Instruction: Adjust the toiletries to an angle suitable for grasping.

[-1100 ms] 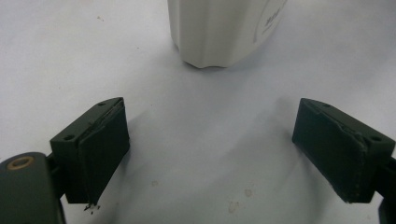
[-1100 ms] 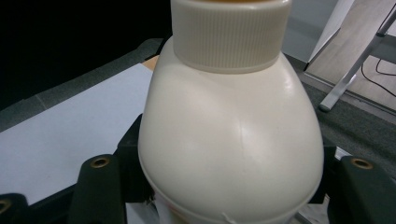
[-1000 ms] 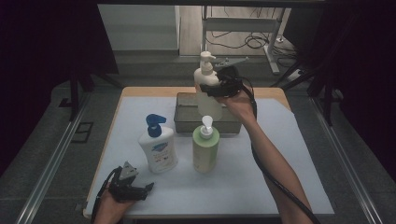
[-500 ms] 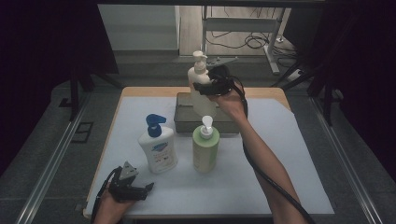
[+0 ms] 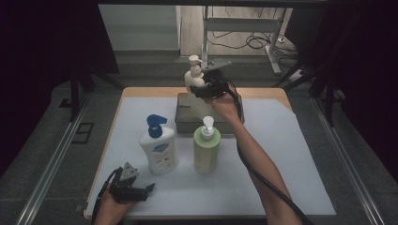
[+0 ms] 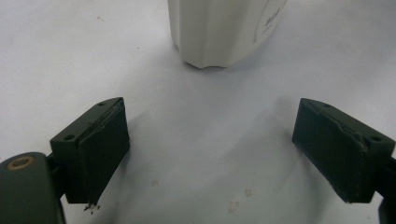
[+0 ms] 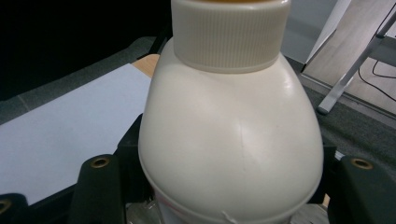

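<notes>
Right gripper (image 5: 202, 90) outstretched, clamping cream bottle (image 5: 196, 79).

One camera hangs above my side of the bench (image 5: 300, 154) and looks forward and down over it, from far. The camera on my left gripper (image 6: 212, 154) sits very low and near the white sheet, facing the base of the blue-pump bottle (image 6: 224, 32) — the high view shares it (image 5: 158, 150). The camera on my right gripper (image 7: 224, 186) looks along my jaws, very close on the cream bottle (image 7: 233, 140), shared too (image 5: 195, 79).
</notes>
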`<state>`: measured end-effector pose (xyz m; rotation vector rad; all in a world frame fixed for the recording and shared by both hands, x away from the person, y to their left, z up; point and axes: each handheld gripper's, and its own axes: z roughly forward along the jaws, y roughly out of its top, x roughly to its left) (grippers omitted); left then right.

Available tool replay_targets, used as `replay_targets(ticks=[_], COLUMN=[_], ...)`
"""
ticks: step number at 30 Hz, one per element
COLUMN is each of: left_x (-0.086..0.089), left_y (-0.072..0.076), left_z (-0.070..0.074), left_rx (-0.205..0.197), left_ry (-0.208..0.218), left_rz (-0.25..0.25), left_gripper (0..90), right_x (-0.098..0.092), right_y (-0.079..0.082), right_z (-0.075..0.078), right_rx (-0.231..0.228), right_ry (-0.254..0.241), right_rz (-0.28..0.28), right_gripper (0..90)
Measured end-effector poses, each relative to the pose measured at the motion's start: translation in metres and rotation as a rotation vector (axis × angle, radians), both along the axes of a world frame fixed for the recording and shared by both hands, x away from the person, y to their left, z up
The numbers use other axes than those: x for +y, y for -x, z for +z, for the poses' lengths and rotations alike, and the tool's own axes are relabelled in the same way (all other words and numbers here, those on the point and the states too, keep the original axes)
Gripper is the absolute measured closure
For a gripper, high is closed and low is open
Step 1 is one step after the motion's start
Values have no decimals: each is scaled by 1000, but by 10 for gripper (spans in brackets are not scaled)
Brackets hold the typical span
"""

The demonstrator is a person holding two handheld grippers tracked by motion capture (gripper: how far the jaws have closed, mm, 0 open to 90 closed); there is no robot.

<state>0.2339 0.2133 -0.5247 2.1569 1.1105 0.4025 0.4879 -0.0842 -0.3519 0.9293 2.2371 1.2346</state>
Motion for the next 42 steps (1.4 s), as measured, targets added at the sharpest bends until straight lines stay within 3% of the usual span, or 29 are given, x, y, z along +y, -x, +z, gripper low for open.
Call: replay_targets(ticks=[19, 42], left_x=[0, 0], left_y=[0, 0], left_z=[0, 0], left_rx=[0, 0], left_ry=[0, 0], left_rz=[0, 0], left_gripper=[107, 107], right_x=[3, -10], right_y=[3, 15], right_z=[-30, -49], right_rx=[29, 63], right_ry=[32, 51], right_rz=[19, 27], right_gripper=[368, 366])
